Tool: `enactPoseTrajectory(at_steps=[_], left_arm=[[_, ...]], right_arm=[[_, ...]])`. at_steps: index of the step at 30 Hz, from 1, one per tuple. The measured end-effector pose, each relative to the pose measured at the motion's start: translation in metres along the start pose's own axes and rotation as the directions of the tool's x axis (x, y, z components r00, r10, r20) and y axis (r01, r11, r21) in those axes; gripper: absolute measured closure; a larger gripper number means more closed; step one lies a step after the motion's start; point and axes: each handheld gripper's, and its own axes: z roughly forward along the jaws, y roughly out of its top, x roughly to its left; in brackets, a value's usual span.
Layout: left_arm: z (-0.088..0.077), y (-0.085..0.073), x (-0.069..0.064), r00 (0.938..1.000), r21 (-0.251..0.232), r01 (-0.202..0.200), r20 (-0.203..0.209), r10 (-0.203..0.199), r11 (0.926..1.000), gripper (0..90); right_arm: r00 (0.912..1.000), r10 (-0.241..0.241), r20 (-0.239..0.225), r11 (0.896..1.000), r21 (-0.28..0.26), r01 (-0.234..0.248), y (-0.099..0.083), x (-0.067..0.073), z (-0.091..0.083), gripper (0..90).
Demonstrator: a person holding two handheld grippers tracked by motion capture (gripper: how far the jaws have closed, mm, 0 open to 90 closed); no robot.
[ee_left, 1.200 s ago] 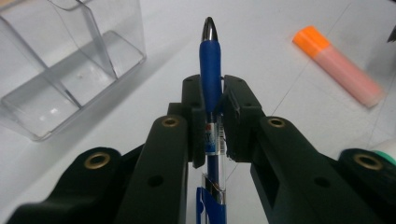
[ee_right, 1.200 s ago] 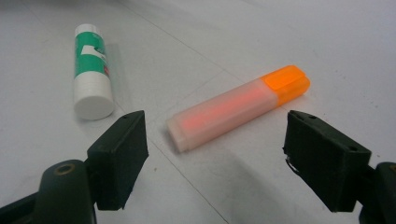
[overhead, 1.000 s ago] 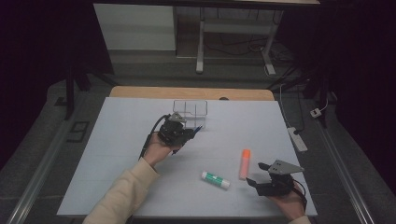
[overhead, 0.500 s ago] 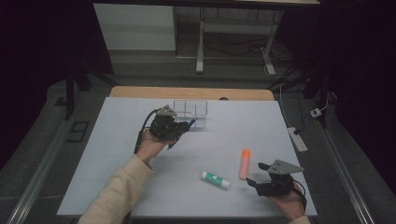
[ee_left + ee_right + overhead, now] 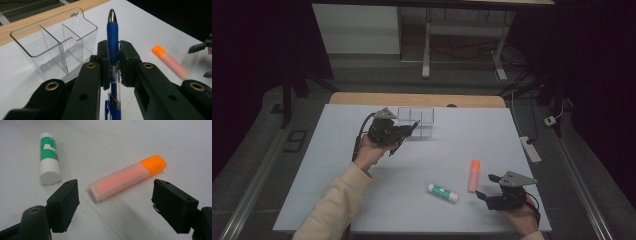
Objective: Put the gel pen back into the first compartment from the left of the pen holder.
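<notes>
White matte tabletop (image 5: 337,190), dark room behind. Nearest, at 5 o'clock, right gripper (image 5: 115,195) is held released, jaws spread toward translucent orange highlighter (image 5: 127,176), likely next; green-white glue stick (image 5: 49,157) beside. Farther, at 11 o'clock, left gripper (image 5: 113,53) is clamped on blue plastic pen (image 5: 112,37), tip aimed at clear three-compartment holder (image 5: 53,47), probably for insertion.

Between the right gripper (image 5: 115,205), its jaws spread, and the orange highlighter (image 5: 127,177) lies bare table (image 5: 337,190). A glue stick (image 5: 443,192) lies just left of the highlighter. The far clear organizer (image 5: 416,122) seems open-topped; the middle is free.
</notes>
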Motion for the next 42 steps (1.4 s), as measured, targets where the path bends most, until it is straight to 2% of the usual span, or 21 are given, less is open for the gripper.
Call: enactPoseTrajectory(at_steps=[9, 15, 19, 36, 42], left_arm=[[-0.002, 0.013, 0.012, 0.9985, -0.032, 0.050, 0.025, -0.049, 0.9982, 79.2], [-0.001, 0.023, 0.018, 0.9988, -0.040, 0.049, 0.000, -0.049, 0.9980, 79.2], [0.000, 0.030, 0.023, 0.9980, -0.045, 0.063, 0.000, -0.063, 0.9970, 79.2], [0.009, 0.060, 0.042, 0.9976, -0.064, 0.034, -0.058, -0.038, 0.9974, 79.2], [0.014, 0.064, 0.049, 0.9980, -0.077, 0.026, -0.056, -0.031, 0.9967, 79.1]], right_arm=[[1.0000, 0.001, -0.001, 1.000, 0.001, -0.001, 0.000, 0.000, 0.000, 21.1], [1.0000, -0.002, -0.007, 1.000, 0.008, 0.002, 0.000, -0.001, -0.001, 21.2], [1.0000, 0.003, -0.004, 1.000, 0.000, -0.003, 0.000, -0.001, 0.000, 21.2], [0.9999, 0.009, -0.006, 1.000, 0.000, -0.009, -0.001, -0.002, 0.000, 21.2], [1.0000, 0.009, -0.005, 1.000, 0.005, -0.009, -0.001, -0.002, 0.000, 21.2]])
